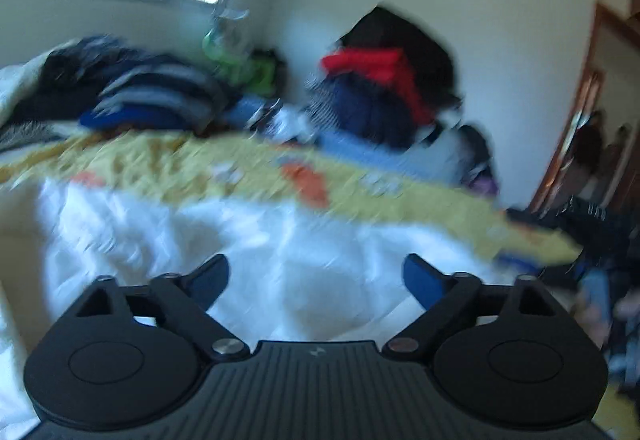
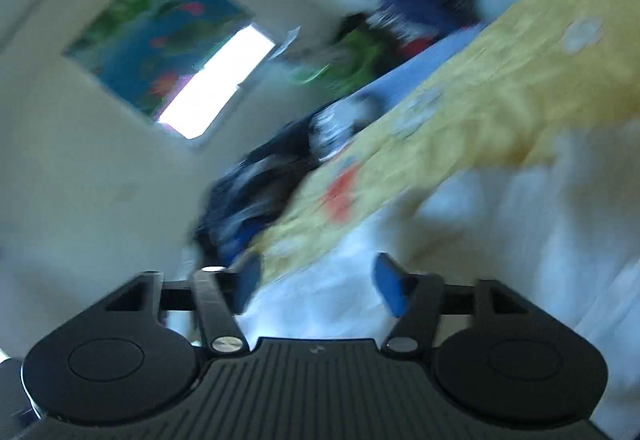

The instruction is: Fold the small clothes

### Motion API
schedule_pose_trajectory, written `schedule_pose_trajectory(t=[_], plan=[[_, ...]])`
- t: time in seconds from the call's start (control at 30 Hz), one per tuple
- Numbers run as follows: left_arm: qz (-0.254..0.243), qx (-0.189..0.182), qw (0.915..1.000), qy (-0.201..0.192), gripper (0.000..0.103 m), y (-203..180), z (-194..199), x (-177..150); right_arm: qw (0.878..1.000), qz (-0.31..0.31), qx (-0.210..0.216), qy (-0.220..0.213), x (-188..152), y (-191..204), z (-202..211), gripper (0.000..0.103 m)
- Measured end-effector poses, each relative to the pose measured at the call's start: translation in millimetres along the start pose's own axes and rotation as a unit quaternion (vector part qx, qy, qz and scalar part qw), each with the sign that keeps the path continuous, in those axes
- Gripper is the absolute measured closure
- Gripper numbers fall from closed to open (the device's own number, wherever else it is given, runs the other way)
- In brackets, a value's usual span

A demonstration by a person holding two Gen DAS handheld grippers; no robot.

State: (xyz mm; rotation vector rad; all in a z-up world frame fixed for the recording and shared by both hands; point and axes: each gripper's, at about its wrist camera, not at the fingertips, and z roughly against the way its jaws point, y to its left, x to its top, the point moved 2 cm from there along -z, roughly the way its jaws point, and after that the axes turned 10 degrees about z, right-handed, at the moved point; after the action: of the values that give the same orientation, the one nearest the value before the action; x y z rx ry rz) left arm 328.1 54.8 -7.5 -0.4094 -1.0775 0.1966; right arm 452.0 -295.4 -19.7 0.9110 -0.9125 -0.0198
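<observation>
White sheet [image 1: 280, 248]: we see soft, crumpled matt cloth.
Yellow blanket [image 1: 240, 164]: we read it as matt printed cloth (blurred).
Left gripper [image 1: 316, 276]: matt black ribbed plastic, shiny metal pivots, blue pads.
Door frame [image 1: 576, 128]: glossy brown wood.

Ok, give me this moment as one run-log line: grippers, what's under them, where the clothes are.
left gripper: open, empty | right gripper: open, empty | under both: white sheet | clothes piles beyond yellow bedspread | frames blurred
</observation>
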Motion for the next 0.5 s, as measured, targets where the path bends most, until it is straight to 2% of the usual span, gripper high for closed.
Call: schedule_pose_trajectory(t=[0.03, 0.13, 0.2, 0.33, 0.43, 0.5], plan=[[-0.017, -0.007, 0.9998, 0.004, 0.003, -10.6, -5.4, -1.6, 1.0, -0.004, 0.013, 0.016, -8.4, 10.0, -5.4, 0.025], [-0.095, 0.003, 0.9954, 0.011, 0.003, -42.4, -33.4, -23.2, 0.998, 0.038, 0.015, 0.055, -26.6, 37.8, -28.5, 0.026], [-0.141, 0.03, 0.9893, 0.02, 0.003, -51.6, -51.4, -44.4, 0.996, 0.066, -0.015, 0.065, -33.5, 45.9, -42.1, 0.025], [-0.137, 0.051, 0.9864, 0.074, 0.003, -38.1, -77.3, -74.6, 0.993, 0.051, -0.039, 0.103, -50.4, 34.3, -51.2, 0.025], [-0.138, 0.068, 0.983, 0.1, 0.003, -29.5, -86.4, -87.8, 0.99, 0.038, -0.069, 0.114, -60.2, 13.1, -53.7, 0.027], [-0.131, 0.074, 0.9826, 0.109, 0.002, -22.7, -94.0, -93.2, 0.991, 0.01, -0.074, 0.115, -73.2, -2.9, -49.1, 0.03]])
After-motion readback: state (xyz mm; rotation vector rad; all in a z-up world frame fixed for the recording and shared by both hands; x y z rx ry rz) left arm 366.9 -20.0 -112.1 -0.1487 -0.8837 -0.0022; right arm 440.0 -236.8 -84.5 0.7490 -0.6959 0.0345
